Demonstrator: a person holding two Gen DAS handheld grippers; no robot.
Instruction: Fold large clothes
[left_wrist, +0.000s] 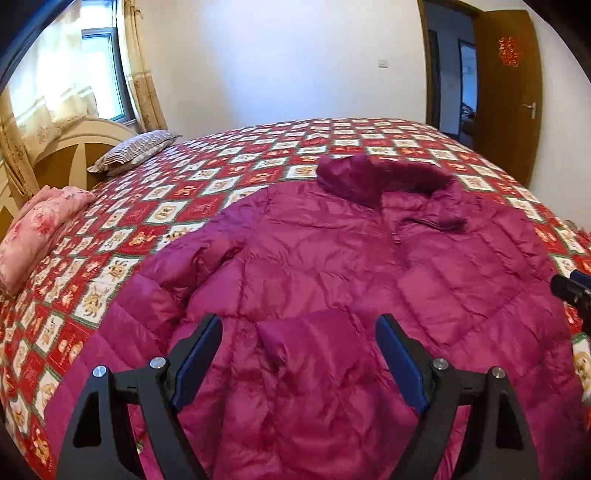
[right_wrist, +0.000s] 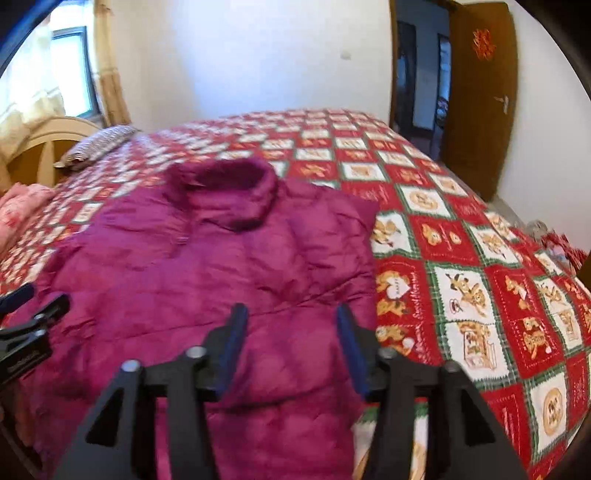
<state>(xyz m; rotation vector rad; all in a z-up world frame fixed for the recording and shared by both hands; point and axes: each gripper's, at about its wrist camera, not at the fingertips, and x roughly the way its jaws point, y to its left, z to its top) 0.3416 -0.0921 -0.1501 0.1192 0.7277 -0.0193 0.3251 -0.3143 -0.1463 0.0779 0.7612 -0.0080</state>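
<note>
A magenta quilted puffer jacket (left_wrist: 332, 266) lies spread on the bed, collar at the far end. Its left sleeve stretches out to the left and its right sleeve is folded in over the front. It also shows in the right wrist view (right_wrist: 207, 266). My left gripper (left_wrist: 299, 325) is open and empty above the jacket's lower middle. My right gripper (right_wrist: 290, 314) is open and empty above the jacket's right side, near its folded edge. The right gripper's tip shows at the right edge of the left wrist view (left_wrist: 572, 288); the left gripper shows at the left edge of the right wrist view (right_wrist: 33, 314).
The bed has a red, white and green checked cover (right_wrist: 461, 258). A striped pillow (left_wrist: 136, 149) and a pink folded quilt (left_wrist: 37, 229) lie by the headboard at the left. An open wooden door (left_wrist: 506, 96) stands at the far right.
</note>
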